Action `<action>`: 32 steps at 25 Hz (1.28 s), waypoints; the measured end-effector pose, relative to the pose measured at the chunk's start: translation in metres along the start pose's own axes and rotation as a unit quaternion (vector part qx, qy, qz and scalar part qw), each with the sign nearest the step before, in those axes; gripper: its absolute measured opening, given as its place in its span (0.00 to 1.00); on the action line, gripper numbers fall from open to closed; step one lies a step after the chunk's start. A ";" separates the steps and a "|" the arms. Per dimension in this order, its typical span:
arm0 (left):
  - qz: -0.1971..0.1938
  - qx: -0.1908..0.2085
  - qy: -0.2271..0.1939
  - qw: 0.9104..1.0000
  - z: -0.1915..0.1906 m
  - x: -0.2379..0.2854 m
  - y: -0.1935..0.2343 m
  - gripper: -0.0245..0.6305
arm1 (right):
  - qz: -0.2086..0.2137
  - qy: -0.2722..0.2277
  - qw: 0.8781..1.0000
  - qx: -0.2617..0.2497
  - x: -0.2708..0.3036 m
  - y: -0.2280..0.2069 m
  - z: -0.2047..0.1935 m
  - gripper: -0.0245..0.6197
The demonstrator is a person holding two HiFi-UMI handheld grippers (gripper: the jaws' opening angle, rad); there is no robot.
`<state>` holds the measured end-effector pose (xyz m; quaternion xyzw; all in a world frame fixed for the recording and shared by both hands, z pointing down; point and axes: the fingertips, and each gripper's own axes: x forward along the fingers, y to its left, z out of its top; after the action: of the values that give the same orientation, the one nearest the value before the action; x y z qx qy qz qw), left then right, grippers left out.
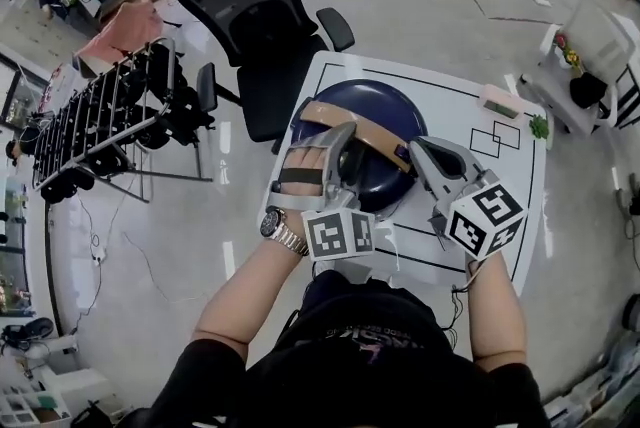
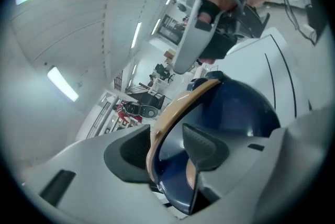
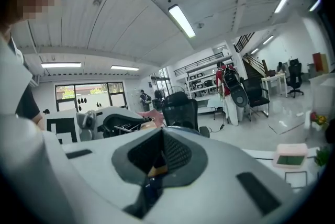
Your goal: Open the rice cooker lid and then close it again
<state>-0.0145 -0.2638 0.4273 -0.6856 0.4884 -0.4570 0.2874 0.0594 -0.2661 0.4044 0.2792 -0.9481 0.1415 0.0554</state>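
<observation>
Broadly, from biggest to smallest:

- White table (image 1: 520, 206) marked with black lines, with a black office chair (image 1: 260, 26) just behind its far edge.
- Navy rice cooker (image 1: 375, 111) stands on the table's near-left part, and its domed lid looks down.
- Left gripper (image 1: 342, 144) reaches over the cooker's near side. Its jaws stand apart, with the tan handle (image 2: 178, 108) between them and a gap at one pad.
- Right gripper (image 1: 425, 156) sits just beside the cooker's right flank, jaws pressed together on nothing.
- Small pink box (image 1: 498, 101) lies near the table's far-right corner.
</observation>
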 end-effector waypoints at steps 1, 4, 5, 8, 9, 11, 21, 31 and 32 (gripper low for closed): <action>0.001 -0.030 0.001 1.000 -0.005 -0.006 0.003 0.34 | 0.001 -0.007 1.000 0.001 0.000 -0.001 0.004 0.04; 0.002 -0.133 -0.004 0.991 -0.021 -0.023 0.014 0.32 | 0.003 -0.020 1.000 -0.003 0.002 0.003 0.013 0.04; 0.001 -0.171 -0.009 0.985 -0.026 -0.028 0.019 0.31 | 0.004 -0.021 1.000 -0.006 0.003 0.005 0.015 0.04; -0.014 -0.284 -0.031 0.958 -0.037 -0.044 0.027 0.29 | 0.008 -0.023 1.000 -0.020 0.005 0.016 0.020 0.04; -0.019 -0.318 -0.040 0.947 -0.039 -0.049 0.030 0.27 | 0.008 -0.024 0.999 -0.024 0.005 0.020 0.021 0.04; -0.022 -0.374 -0.057 0.925 -0.044 -0.062 0.038 0.21 | 0.006 -0.026 0.999 -0.031 0.005 0.029 0.024 0.04; -0.068 -0.471 -0.105 0.873 -0.070 -0.135 0.029 0.04 | -0.026 -0.026 0.999 -0.030 -0.006 0.096 0.007 0.04; -0.120 -0.467 -0.142 0.864 -0.074 -0.227 -0.016 0.04 | -0.069 -0.029 0.997 -0.030 -0.057 0.184 -0.030 0.04; -0.125 -0.466 -0.145 0.864 -0.072 -0.234 -0.022 0.04 | -0.074 -0.029 0.996 -0.030 -0.064 0.190 -0.033 0.04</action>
<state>-0.0959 -0.0338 0.3945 -0.8533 0.5079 -0.1034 -0.0575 0.0103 -0.0702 0.3792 0.3503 -0.9300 0.1006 0.0469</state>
